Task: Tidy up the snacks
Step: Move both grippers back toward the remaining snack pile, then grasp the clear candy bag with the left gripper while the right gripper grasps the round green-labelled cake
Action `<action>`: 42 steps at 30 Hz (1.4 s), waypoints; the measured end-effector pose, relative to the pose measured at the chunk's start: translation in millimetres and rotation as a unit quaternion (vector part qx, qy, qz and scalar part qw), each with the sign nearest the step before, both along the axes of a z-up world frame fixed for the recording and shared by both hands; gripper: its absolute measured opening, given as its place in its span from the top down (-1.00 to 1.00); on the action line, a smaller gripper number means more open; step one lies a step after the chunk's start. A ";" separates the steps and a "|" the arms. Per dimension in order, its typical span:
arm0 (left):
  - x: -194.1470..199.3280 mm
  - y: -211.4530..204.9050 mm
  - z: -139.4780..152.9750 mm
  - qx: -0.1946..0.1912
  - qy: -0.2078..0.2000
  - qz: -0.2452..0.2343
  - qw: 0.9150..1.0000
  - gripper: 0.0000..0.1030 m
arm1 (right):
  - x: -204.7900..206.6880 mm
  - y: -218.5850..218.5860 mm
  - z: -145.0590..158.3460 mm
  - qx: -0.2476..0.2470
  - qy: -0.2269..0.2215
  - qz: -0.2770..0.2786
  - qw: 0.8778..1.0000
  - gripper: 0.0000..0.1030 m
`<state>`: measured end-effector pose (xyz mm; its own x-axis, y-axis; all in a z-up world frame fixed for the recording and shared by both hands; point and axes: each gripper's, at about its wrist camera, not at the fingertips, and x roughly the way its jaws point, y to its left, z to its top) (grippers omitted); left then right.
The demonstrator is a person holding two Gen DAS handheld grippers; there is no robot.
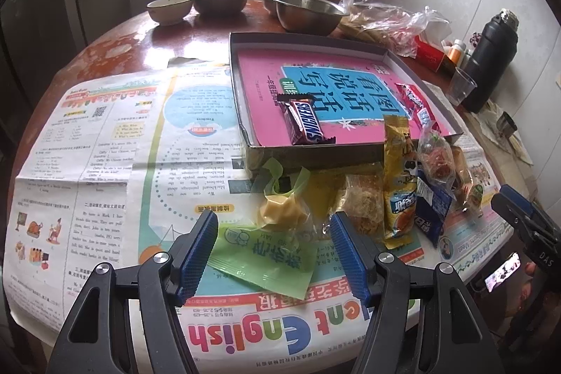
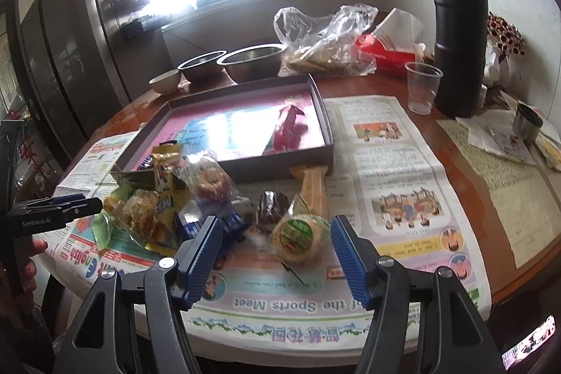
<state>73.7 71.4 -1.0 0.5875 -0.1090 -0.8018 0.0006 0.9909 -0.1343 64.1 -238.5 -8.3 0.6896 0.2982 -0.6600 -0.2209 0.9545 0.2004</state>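
A shallow grey box with a pink book cover inside holds a Snickers bar and a red snack packet. The box also shows in the right wrist view, with the red packet. A heap of wrapped snacks lies on the newspaper in front of the box. My left gripper is open and empty, just short of a yellow snack in a green wrapper. My right gripper is open and empty, with a round cake in clear wrap between its fingers.
Newspapers cover the round wooden table. Metal bowls and a ceramic bowl stand at the back. A plastic bag, red tissue box, clear cup and black flask stand at the right.
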 end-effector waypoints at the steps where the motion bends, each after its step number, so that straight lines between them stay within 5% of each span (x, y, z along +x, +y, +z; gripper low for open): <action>1: 0.3 -0.3 -0.6 0.001 0.000 0.001 1.000 -0.33 | -0.5 -1.4 -1.7 0.000 0.001 -0.002 1.000 -0.25; 19: 6.6 0.9 -10.9 0.002 -0.002 0.010 1.000 -0.33 | 16.5 -5.8 -32.0 0.026 0.056 -0.054 0.997 -0.25; 26: 8.5 -0.3 -15.2 -0.001 -0.002 0.009 1.000 -0.33 | 23.9 6.1 -35.8 0.006 0.044 -0.053 0.998 -0.25; 33: 10.8 -0.9 -18.4 -0.003 -0.005 0.007 1.000 -0.33 | 23.4 13.1 -44.4 -0.031 0.033 -0.048 0.998 0.12; 42: 16.1 -1.3 -26.2 -0.003 -0.005 0.007 1.000 -0.33 | 18.0 3.6 -39.2 -0.005 0.022 -0.045 0.999 0.18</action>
